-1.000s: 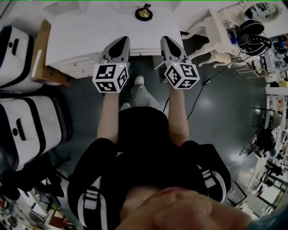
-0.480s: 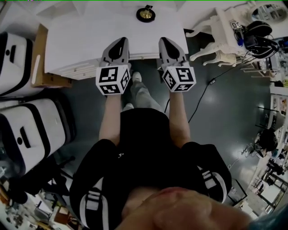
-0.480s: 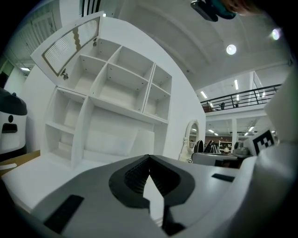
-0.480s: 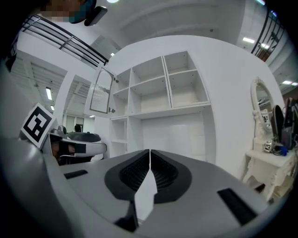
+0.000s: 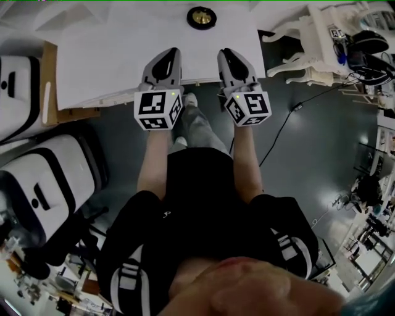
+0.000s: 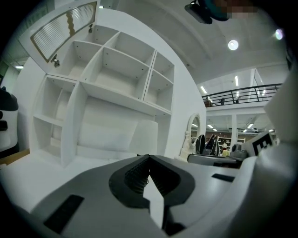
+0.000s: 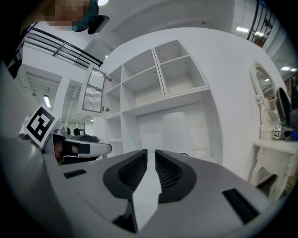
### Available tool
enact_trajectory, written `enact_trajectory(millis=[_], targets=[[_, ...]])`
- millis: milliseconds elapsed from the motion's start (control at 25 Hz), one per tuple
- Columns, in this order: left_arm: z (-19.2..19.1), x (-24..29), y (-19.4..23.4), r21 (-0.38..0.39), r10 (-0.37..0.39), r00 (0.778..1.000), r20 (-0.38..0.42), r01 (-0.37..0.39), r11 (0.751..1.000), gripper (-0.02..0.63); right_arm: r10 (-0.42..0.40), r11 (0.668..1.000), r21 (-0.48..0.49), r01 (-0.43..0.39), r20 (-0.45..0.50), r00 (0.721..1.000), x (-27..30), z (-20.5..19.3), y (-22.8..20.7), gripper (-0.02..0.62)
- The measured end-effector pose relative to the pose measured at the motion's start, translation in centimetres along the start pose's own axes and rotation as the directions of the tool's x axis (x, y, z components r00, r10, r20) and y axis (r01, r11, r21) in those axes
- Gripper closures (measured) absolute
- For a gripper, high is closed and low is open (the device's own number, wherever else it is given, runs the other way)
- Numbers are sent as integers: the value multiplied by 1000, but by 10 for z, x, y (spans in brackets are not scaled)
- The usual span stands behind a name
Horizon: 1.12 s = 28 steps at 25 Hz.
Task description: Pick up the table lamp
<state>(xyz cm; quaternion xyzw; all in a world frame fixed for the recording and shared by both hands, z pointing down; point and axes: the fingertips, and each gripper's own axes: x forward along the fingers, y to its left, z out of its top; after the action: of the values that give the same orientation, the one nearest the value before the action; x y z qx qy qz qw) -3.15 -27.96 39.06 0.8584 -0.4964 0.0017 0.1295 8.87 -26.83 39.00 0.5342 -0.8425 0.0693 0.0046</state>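
Note:
In the head view the table lamp shows as a round black-and-gold top at the far middle of the white desk. A pale upright shade stands in the desk's back alcove, straight ahead in the right gripper view. Both grippers hover side by side over the desk's near edge, well short of the lamp. My left gripper is shut with nothing in it. My right gripper has its jaws opening, with a narrow gap and nothing between them.
The desk carries a white hutch of open shelves. White cases stand on the floor at the left. A white ornate vanity and a trailing cable lie to the right. A person's legs stand before the desk.
Both grippers have moved forward and a little down, from the desk's front edge to over its top. The lamp is nearer to them in the head view.

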Motion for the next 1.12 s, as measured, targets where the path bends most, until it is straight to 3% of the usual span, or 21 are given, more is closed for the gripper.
enact_trajectory(millis=[120,640,760,840,1120], targets=[[-13,21,8,-5,-2,1000,-28,1,1000,597,17,1000,19,-17,-20,1000,17,-14,-10,519],[-62,93,36,-3,-12,992,-129,12,1000,597,30,999,-13,-31,-74,997,98,-67,-68,504],[-69,101,45,-10,-3,990,-141,2,1000,597,62,998,-27,-65,-110,992,115,-81,-69,442],[-73,106,50,-15,4,989,-150,-6,1000,597,71,997,-20,-74,-123,990,125,-89,-72,434],[-87,125,63,-28,19,986,-168,-24,999,597,37,999,-6,-38,-140,989,165,-114,-97,434]])
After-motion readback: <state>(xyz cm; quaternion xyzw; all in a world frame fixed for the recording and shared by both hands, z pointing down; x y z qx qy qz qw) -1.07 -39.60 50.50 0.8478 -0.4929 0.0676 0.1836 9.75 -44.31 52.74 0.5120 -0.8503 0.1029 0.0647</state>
